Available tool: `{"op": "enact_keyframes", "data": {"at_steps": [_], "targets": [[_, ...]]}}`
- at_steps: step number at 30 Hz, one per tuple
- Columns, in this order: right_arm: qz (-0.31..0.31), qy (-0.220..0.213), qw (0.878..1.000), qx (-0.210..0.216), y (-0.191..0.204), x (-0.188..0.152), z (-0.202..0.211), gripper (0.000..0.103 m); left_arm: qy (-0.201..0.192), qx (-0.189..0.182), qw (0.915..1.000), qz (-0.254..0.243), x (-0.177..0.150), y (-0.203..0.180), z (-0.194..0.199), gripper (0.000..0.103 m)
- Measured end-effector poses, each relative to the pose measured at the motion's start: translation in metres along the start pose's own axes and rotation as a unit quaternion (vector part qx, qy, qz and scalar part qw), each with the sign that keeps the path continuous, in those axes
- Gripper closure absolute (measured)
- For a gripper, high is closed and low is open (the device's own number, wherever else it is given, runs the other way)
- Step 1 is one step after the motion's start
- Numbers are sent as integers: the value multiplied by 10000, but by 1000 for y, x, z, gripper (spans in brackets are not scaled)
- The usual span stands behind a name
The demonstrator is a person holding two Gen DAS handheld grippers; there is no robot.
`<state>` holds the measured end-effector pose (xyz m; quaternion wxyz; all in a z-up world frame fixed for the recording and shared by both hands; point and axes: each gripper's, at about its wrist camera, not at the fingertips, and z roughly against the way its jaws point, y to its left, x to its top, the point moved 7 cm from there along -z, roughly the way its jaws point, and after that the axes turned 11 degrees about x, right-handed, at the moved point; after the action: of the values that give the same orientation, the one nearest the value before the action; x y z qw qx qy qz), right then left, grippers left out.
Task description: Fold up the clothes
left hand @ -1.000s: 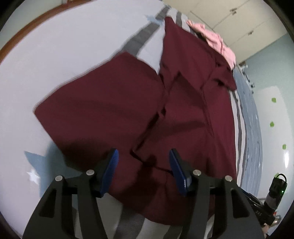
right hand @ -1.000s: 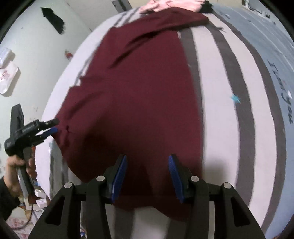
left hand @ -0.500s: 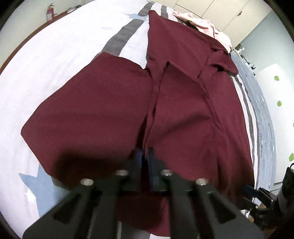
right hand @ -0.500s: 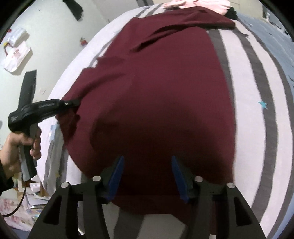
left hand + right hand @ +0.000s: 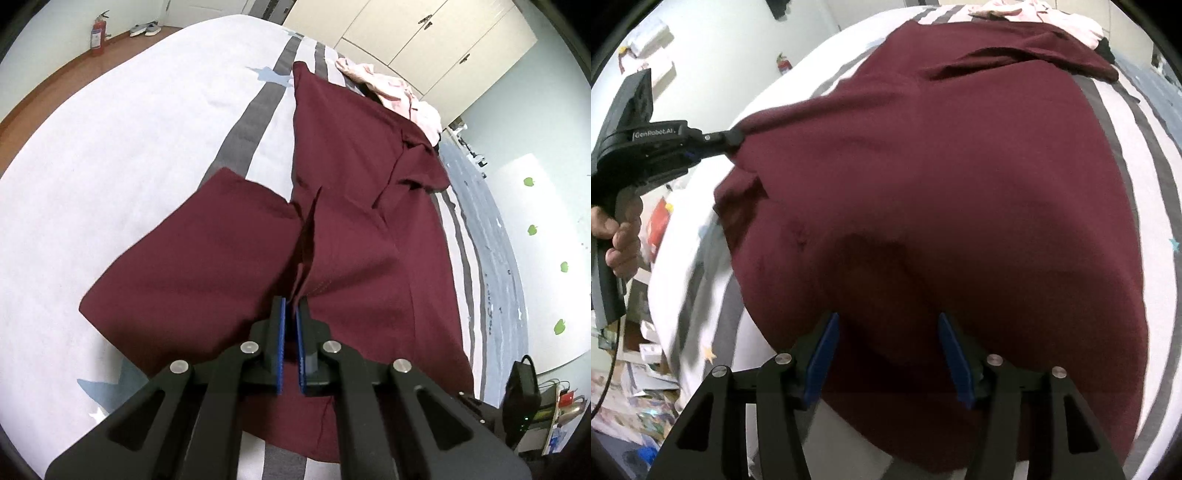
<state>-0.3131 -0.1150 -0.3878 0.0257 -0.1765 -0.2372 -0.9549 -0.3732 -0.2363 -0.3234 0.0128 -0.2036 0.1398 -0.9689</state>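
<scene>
My left claw (image 5: pixel 290 314) is pressed together on a raised fold of the dark red garment (image 5: pixel 354 206); the cloth pulls up into a ridge from the blue pads (image 5: pixel 281 332); from the right wrist camera I see the same claw (image 5: pixel 733 138) pinching the garment's left edge, a hand (image 5: pixel 618 236) around its grip; the cloth is lifted toward it in a taut peak. The garment lies spread along the bed (image 5: pixel 129 147), over white sheet with grey stripes; one flap (image 5: pixel 199 251) sticks out to the left; a folded part (image 5: pixel 421 162) sits near the far end. A pink garment (image 5: pixel 391 88) lies bunched at the far end of the bed, touching the red one; cupboard doors (image 5: pixel 424 40) stand behind it; a fire extinguisher (image 5: pixel 98 33) stands on the floor far left. My right claw (image 5: pixel 886 347) is spread, jaws just been widening; it hovers over the near end of the garment; red cloth shows between the pads (image 5: pixel 822 354), nothing pinched; paper clutter (image 5: pixel 631 398) lies on the floor at lower left.
</scene>
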Motion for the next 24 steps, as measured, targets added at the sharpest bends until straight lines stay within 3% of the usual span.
{"op": "enact_keyframes", "data": {"at_steps": [1,2,4,6,14,24], "targets": [[-6,-12,10000,37,0,1,-1,55,18,7,10000,15,2,2,-1,100],[-18,-10,10000,98,0,1,-1,70,30,-7,10000,53,2,4,-2,100],[-29,44,9998,192,1,3,-1,89,39,-29,9999,157,4,11,-2,102],[-2,64,9996,289,3,4,1,95,57,-58,9997,250,5,17,-1,102],[237,-159,9981,548,38,19,24,96,-79,-97,9997,193,17,35,12,102],[337,-122,9948,949,98,30,2,96,-113,434,9990,11,33,94,23,102]]}}
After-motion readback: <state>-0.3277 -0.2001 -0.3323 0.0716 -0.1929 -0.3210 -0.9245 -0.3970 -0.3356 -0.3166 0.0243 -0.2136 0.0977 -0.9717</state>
